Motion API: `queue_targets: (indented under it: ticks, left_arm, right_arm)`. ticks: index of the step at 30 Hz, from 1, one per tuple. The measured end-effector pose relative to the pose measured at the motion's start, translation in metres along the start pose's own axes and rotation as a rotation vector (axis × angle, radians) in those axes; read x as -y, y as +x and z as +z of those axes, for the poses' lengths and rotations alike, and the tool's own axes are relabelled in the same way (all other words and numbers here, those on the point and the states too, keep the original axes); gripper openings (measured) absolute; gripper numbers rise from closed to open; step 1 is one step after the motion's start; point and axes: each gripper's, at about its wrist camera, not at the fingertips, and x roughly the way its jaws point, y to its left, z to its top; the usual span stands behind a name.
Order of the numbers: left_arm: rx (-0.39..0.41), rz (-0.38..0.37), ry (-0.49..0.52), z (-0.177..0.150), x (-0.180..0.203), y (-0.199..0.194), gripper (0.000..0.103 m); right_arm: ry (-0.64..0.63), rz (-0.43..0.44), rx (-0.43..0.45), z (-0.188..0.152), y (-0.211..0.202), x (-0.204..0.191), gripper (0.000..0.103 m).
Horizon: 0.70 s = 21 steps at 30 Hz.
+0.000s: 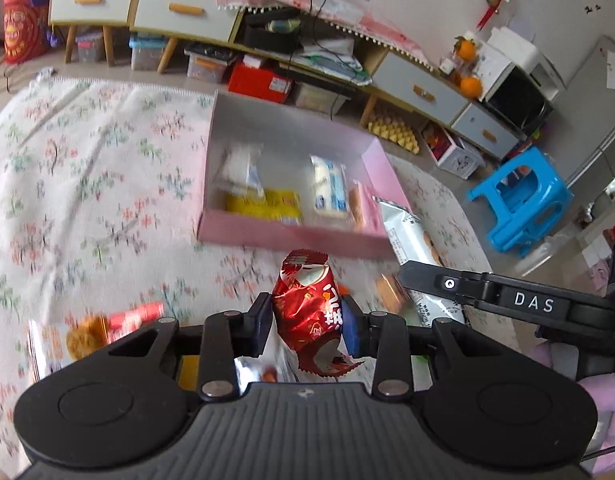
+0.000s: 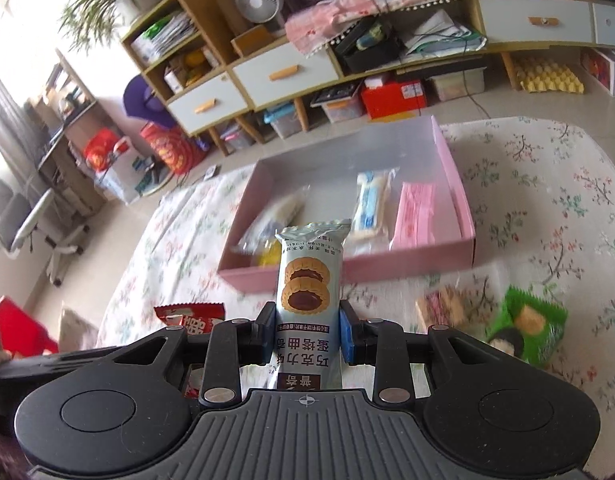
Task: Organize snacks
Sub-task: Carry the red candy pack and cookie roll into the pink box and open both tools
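Gripping red packet (image 1: pixel 307 312) and biscuit pack (image 2: pixel 309 300), both tools (image 1: pixel 307 326) (image 2: pixel 307 330) short of pink box (image 2: pixel 347 272) rim.

I see a shiny red foil snack packet with white print (image 1: pixel 307 312), a pale blue-grey cookie packet printed with brown tart pictures (image 2: pixel 308 280), a shallow pink cardboard box (image 2: pixel 459 200), a green crinkle-edged snack packet (image 2: pixel 527 328), and white cloth with a pink-green floral pattern (image 1: pixel 87 184).
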Motion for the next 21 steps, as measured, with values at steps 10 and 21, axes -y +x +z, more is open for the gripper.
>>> queue_targets:
  ticks: [10, 21]
  left_arm:
    - [0.064, 0.011, -0.011, 0.027, 0.002, 0.021, 0.033]
    - [0.049, 0.1, 0.125, 0.059, 0.013, 0.072, 0.033]
  right_arm:
    - [0.109, -0.016, 0.019, 0.034, 0.027, 0.036, 0.03]
    - [0.269, 0.03, 0.079, 0.079, 0.061, 0.087, 0.03]
